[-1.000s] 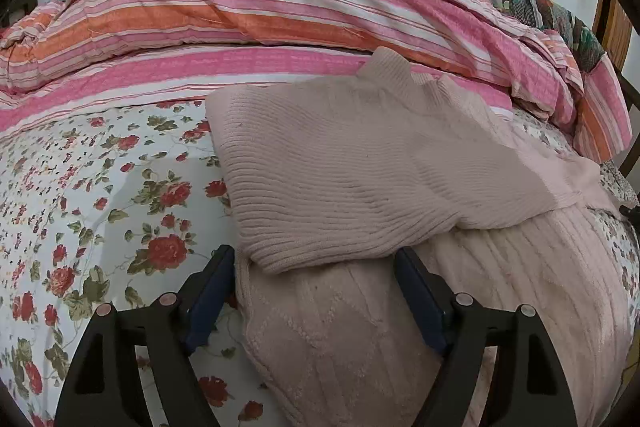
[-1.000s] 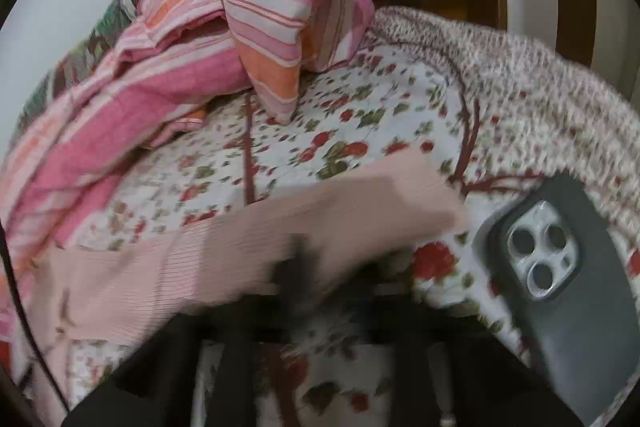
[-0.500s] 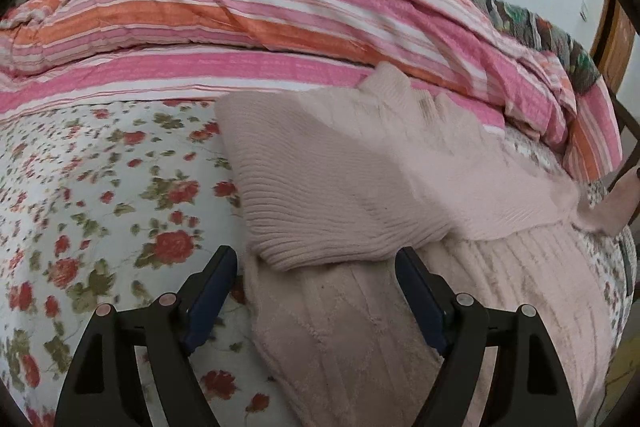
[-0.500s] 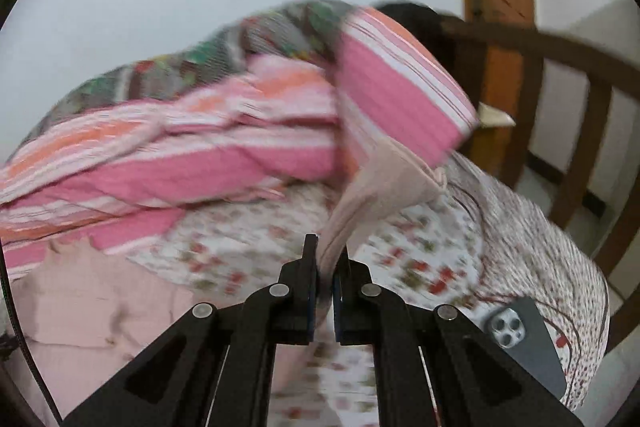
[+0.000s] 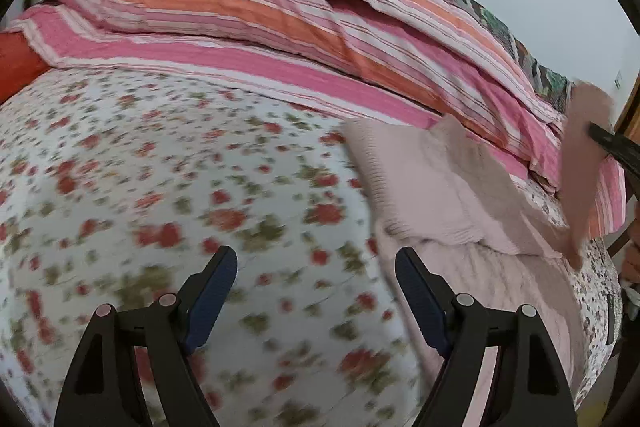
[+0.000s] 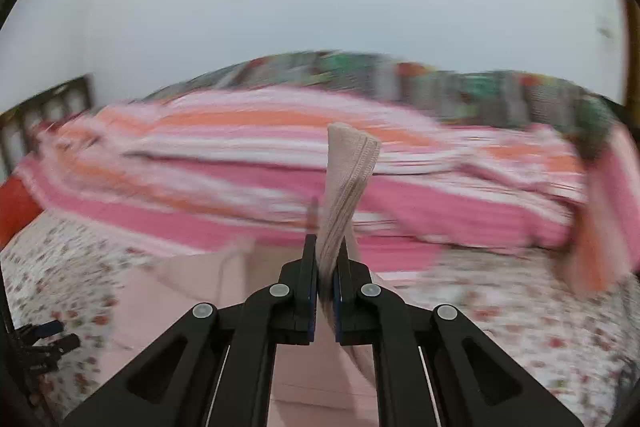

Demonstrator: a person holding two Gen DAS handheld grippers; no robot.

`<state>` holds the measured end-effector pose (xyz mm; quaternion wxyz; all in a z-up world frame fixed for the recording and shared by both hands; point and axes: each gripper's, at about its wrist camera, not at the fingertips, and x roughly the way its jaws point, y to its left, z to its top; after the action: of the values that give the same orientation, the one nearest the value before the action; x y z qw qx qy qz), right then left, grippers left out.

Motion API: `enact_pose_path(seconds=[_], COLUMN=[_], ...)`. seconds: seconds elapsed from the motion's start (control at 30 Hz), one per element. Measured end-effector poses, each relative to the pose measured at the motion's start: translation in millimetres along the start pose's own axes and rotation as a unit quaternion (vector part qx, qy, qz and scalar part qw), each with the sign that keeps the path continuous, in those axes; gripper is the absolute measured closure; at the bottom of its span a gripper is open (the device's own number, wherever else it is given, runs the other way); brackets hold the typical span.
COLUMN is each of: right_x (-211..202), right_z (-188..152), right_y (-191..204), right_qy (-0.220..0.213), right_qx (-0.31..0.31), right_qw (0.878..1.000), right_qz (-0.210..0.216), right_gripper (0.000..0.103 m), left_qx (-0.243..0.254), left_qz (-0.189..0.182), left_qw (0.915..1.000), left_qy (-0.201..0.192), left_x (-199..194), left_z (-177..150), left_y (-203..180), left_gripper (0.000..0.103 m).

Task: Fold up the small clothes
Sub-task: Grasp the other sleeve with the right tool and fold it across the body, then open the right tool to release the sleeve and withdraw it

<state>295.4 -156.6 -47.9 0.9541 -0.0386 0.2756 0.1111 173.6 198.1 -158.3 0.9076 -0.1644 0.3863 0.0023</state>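
**Sleeve pinched and lifted by the right tongs, left tongs wide over the bed**

In the right wrist view, the right tongs (image 6: 325,263) are seen closed tightly on a ribbed sleeve end (image 6: 347,183) of the pink sweater (image 6: 188,291), which stands up between the pads and rises above the tips. The body of the sweater is spread on the bed below and to the left of these tongs. Behind the sleeve, a striped pink and orange quilt (image 6: 248,163) is shown blurred, with a white wall above it. This grip cannot be made out in the other view.

In the left wrist view, the left tongs (image 5: 316,291) are held wide apart with nothing between the pads, above the floral bedsheet (image 5: 160,167). The sweater (image 5: 452,195) lies ahead and to the right of these tongs, folded partly over itself, with its near edge just by the right pad. At the far right of that view the lifted sleeve (image 5: 582,163) is seen hanging upward, with a dark part of the right tongs (image 5: 616,147) at its side. The quilt (image 5: 280,7) is heaped beyond the sweater.
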Motion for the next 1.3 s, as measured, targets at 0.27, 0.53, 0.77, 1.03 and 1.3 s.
enact_pose_path(seconds=[0.27, 0.53, 0.77, 1.03, 1.3], right_x=[87.2, 104.4, 50.5, 22.6, -14.9], right_z=[-48.1, -76.9, -75.0, -100.8, -100.7], right_y=[134.2, 133.8, 55.5, -63.2, -95.3], right_qy=[0.089, 0.161, 0.109, 0.111, 0.108], right_qx=[-0.09, -0.067, -0.025, 0.02, 0.03], right_qw=[0.988, 0.968, 0.98, 0.994, 0.992], right_qz=[0.087, 0.183, 0.168, 0.001, -0.055], right_gripper=[0.097, 0.04, 0.038, 0.037, 0.036], left_qx=[-0.019, -0.003, 0.013, 0.038, 0.106], left_qz=[0.008, -0.016, -0.056, -0.08, -0.052], left_qw=[0.9997, 0.9998, 0.9981, 0.9948, 0.99], left_qy=[0.014, 0.011, 0.021, 0.051, 0.078], left_x=[-13.3, -14.5, 8.2, 32.9, 3.6], left_z=[-21.4, -15.4, -1.4, -1.1, -4.4], left_y=[33.4, 22.8, -9.3, -54.2, -69.4], left_gripper=[0.023, 0.023, 0.023, 0.024, 0.024])
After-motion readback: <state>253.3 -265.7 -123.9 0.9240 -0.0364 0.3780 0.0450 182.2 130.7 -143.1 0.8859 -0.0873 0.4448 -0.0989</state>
